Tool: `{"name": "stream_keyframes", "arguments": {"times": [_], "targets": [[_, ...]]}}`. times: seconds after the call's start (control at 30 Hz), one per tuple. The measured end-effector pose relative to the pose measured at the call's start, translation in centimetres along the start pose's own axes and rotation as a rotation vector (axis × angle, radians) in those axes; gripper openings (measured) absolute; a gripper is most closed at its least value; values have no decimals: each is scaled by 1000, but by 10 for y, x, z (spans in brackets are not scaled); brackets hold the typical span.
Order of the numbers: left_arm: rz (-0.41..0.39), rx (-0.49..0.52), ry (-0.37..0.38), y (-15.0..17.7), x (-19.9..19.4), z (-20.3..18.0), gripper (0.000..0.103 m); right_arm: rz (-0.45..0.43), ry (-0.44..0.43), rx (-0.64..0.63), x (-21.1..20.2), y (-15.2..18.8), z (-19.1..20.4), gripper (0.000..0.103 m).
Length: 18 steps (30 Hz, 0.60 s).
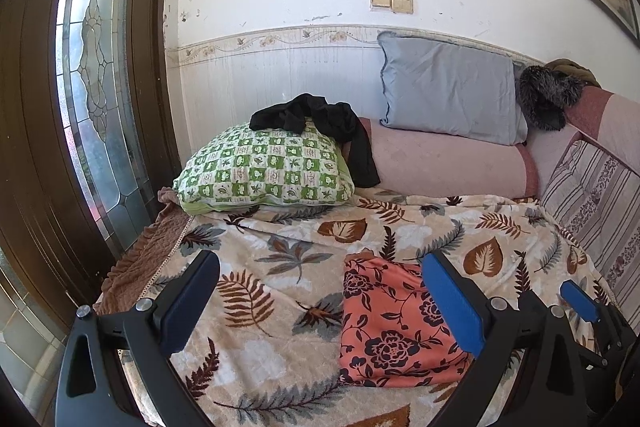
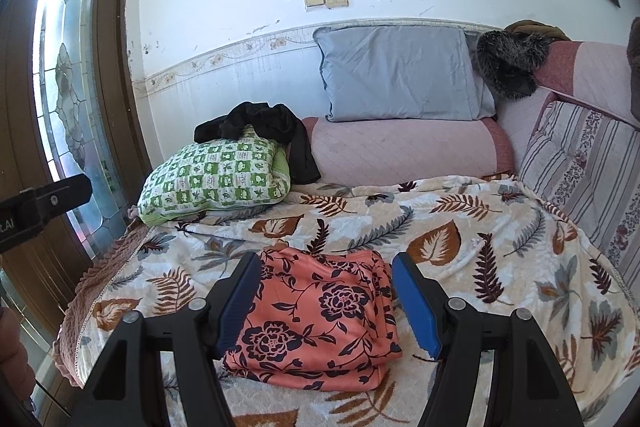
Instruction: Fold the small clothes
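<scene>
Two blue-padded fingers of the right tool (image 2: 326,301) stand spread apart, released, hovering on either side of a folded coral floral garment (image 2: 316,319) without touching it. To its left, the left tool (image 1: 320,301) is likewise spread wide and grasps nothing, its right pad just over the garment's right edge. The garment lies as a compact stack of layers near the front edge of the bed, roughly at the middle. The fold looks finished or nearly so, and the risk from here is disturbance: a finger dragged across the top layer could slide it off the layers beneath, and the plush blanket may catch the lowest layer if the stack is pushed rather than lifted. The two tools sit close together and could knock each other. Beneath the garment, a cream leaf-print blanket (image 2: 460,227) covers the bed. At the back left corner rests a green checked pillow (image 2: 212,179) with a black garment (image 2: 260,127) heaped on it, possibly next for folding. A grey pillow (image 2: 396,75) leans on the white wall, and a stained-glass door (image 1: 92,67) stands left.
</scene>
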<state>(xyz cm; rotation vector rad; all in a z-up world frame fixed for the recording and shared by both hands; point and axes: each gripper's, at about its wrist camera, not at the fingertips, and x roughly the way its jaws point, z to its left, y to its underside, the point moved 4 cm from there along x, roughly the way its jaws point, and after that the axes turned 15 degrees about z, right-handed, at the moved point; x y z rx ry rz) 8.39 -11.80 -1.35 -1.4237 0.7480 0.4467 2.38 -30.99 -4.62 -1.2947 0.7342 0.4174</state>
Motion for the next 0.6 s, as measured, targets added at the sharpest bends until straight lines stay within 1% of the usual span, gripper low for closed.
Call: {"name": "stream_keyframes", "arguments": {"times": [0.37,0.53,0.6], "targets": [[19,5,4,-6,18,0,101,4,14,-17,16,-11,3,72],[33,0,4,-7,36,-1,101,26,-2,-18,36,-14,3,72],[54,-5,16,-8,48,-1,101,33,-4,-20,47,-16,0,72]]}}
